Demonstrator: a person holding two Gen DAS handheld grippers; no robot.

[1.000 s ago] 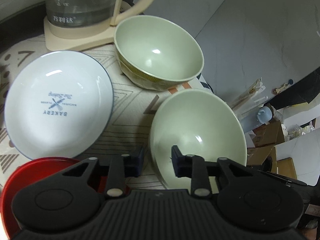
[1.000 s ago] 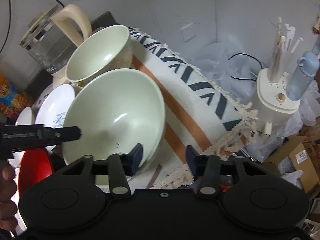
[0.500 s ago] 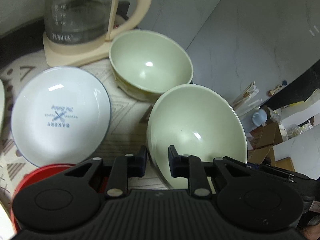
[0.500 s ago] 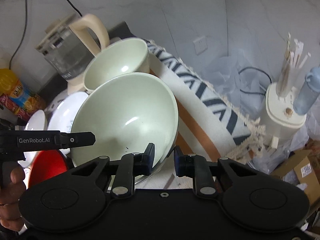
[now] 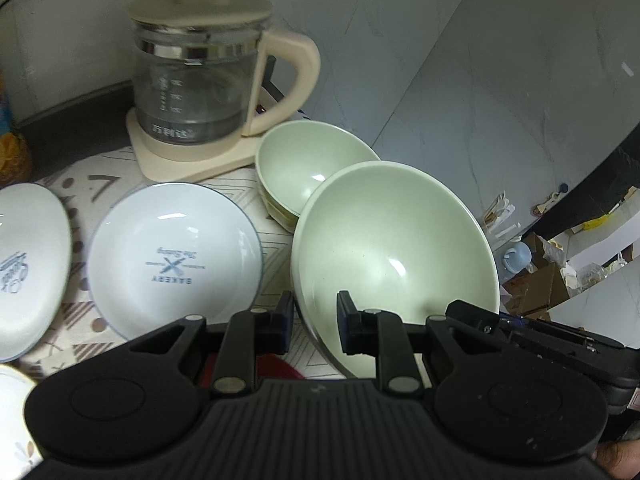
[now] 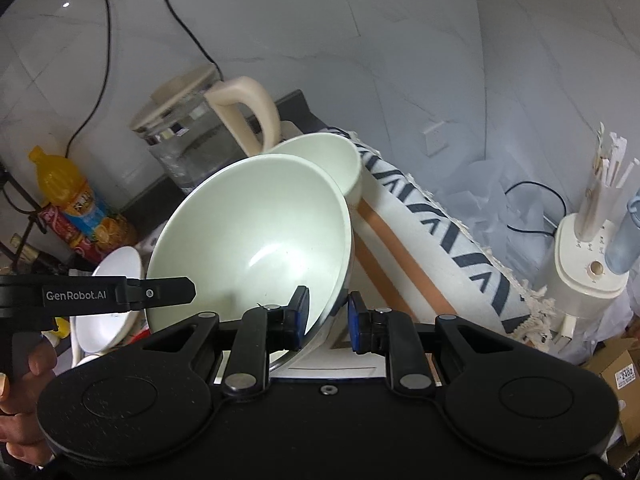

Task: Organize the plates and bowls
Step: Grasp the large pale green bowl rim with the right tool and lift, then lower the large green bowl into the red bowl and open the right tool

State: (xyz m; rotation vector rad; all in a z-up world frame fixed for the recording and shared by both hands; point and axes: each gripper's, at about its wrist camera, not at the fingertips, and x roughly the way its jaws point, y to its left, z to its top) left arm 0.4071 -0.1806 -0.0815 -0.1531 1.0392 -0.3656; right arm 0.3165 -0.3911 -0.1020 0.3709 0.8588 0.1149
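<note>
A large pale green bowl [image 5: 394, 248] is held up off the table, tilted. My left gripper [image 5: 313, 322] is shut on its near rim, and my right gripper [image 6: 328, 318] is shut on its opposite rim [image 6: 340, 280]. A second pale green bowl [image 5: 308, 176] stands behind it by the kettle; it also shows in the right wrist view [image 6: 328, 160]. A white "BAKERY" plate [image 5: 174, 256] lies left of the held bowl, another white dish [image 5: 28, 268] at the far left, and a red dish [image 5: 276, 366] is mostly hidden under my left gripper.
A glass kettle [image 5: 200, 84] on a cream base stands at the back. An orange drink bottle [image 6: 76, 196] stands by the wall. The patterned cloth [image 6: 432, 240] ends at a fringed right edge, beyond it a chopstick holder [image 6: 592, 256] and boxes.
Both grippers have closed on the large green bowl's rim and lifted it up off the cloth, toward the second green bowl; the view has tilted up to show more of the kettle.
</note>
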